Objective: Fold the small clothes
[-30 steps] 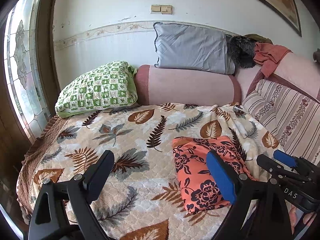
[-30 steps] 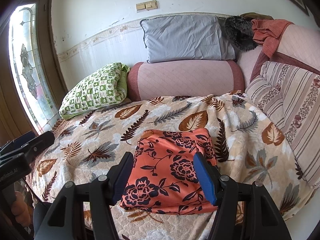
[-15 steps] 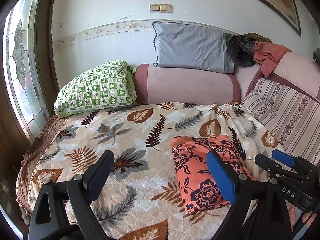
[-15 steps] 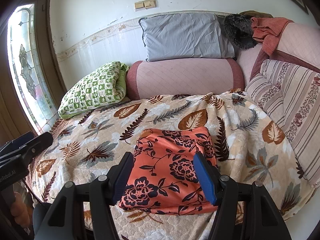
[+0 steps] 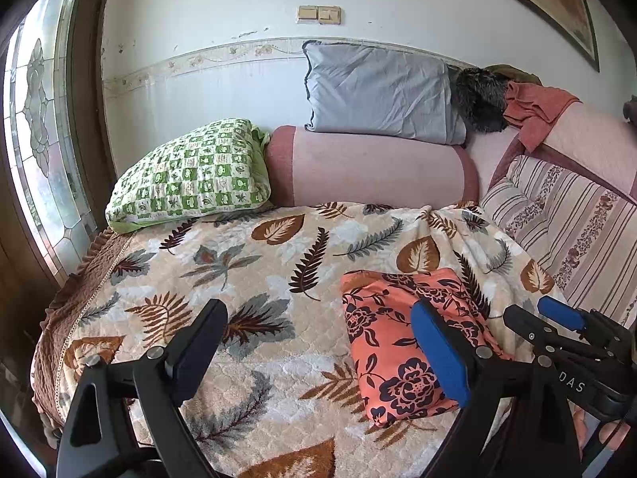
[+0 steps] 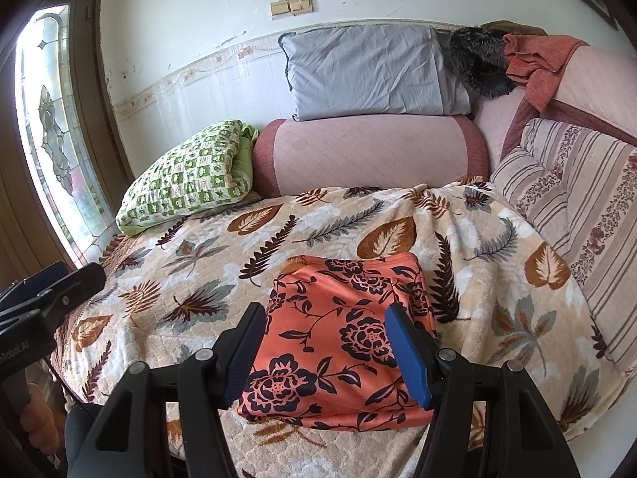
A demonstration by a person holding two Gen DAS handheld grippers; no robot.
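An orange garment with dark flowers (image 6: pixel 342 338) lies folded into a rectangle on the leaf-patterned bedspread (image 6: pixel 207 263), near the bed's front edge. My right gripper (image 6: pixel 326 348) hovers above its near half, open, with nothing between its fingers. In the left wrist view the same garment (image 5: pixel 390 342) sits right of centre. My left gripper (image 5: pixel 318 342) hangs open over the bare bedspread (image 5: pixel 239 271) to the garment's left, holding nothing. The right gripper (image 5: pixel 557 326) also shows at that view's right edge.
A green checked pillow (image 6: pixel 187 175) lies at the back left, a pink bolster (image 6: pixel 370 151) with a grey pillow (image 6: pixel 370 75) on it stands against the wall. A striped cushion (image 6: pixel 577 199) and a rust cloth (image 6: pixel 537 63) fill the right side. A glass window (image 6: pixel 55 127) is left.
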